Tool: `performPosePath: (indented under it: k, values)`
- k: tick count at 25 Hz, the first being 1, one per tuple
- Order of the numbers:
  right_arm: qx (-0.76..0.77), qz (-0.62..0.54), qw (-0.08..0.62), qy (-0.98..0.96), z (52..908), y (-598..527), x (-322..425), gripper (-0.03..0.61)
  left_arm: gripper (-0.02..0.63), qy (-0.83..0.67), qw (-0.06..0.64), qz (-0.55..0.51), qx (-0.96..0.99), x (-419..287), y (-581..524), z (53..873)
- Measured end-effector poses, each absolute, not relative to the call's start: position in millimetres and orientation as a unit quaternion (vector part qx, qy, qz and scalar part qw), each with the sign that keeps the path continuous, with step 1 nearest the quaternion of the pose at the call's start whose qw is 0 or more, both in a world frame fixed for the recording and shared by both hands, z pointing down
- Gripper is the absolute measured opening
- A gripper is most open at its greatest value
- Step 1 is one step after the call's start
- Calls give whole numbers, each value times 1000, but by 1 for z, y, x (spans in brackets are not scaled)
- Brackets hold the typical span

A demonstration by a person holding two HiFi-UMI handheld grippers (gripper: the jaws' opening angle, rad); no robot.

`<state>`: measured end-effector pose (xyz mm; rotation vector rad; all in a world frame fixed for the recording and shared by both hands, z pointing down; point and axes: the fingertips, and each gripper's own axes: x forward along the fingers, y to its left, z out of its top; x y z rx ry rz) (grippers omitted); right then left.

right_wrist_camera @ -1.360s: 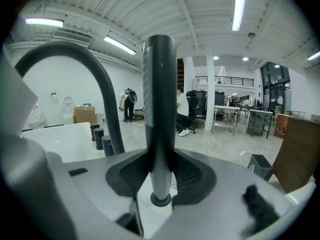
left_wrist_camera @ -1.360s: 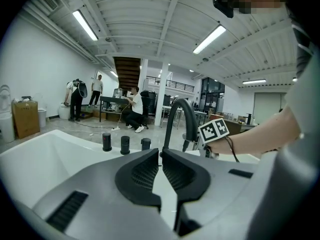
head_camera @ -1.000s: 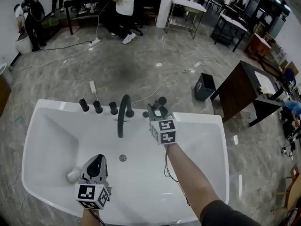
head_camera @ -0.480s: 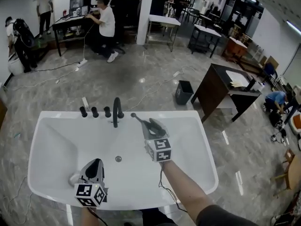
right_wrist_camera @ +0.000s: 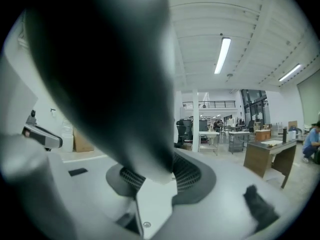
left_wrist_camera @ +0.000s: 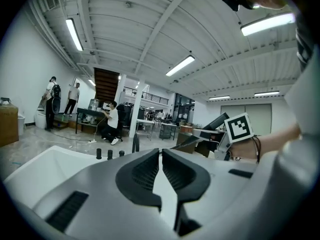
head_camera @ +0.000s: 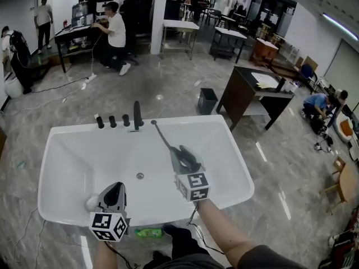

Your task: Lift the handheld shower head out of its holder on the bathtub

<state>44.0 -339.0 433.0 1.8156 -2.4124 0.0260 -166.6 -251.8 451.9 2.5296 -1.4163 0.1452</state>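
The handheld shower head (head_camera: 165, 140) is a slim black wand. My right gripper (head_camera: 180, 153) is shut on it and holds it in the air over the white bathtub (head_camera: 235, 167), with its tip pointing at the far rim beside the black faucet (head_camera: 136, 115). In the right gripper view the shower head (right_wrist_camera: 115, 74) is a big dark blur running up from the right gripper (right_wrist_camera: 165, 169). My left gripper (head_camera: 115, 194) hovers over the tub's near left corner, and in its own view the left gripper (left_wrist_camera: 161, 153) is shut on nothing.
Three black knobs (head_camera: 112, 120) stand left of the faucet, and the drain (head_camera: 139, 176) is mid-tub. A small white object (head_camera: 90, 202) lies in the tub by the left gripper. A green bottle (head_camera: 147, 232) lies on the floor. A dark desk (head_camera: 247, 88), a black bin (head_camera: 207, 101) and people (head_camera: 115, 29) are beyond.
My right gripper has pulled back from the holder on the far rim toward the near side and risen, carrying the shower head. The left gripper has also drawn back and up.
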Motion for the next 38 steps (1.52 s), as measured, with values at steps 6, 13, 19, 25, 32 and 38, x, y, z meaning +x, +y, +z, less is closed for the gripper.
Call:
performPosePath:
  k: [6,13,19,25,32,38]
  values:
    - [616,14,47,-786,429,-244,53,137,26,-454,115,48,882,-154,-201,452]
    - [613,25,31,-789,415,-164,75,137,26,-437,122,47,890,-117,-146,441]
    - [594,25,22,-804,411,-92,98,137,26,-446,110,47,887,-82,-77,431]
    - [573,27,18,-819,411,-23,120,137,26,-465,110,55,877,-60,-14,431]
    - [565,25,18,-824,415,46,144,137,26,-468,112,61,874,-34,50,435]
    - [572,32,18,-819,419,94,164,137,26,-464,112,56,877,-14,89,431]
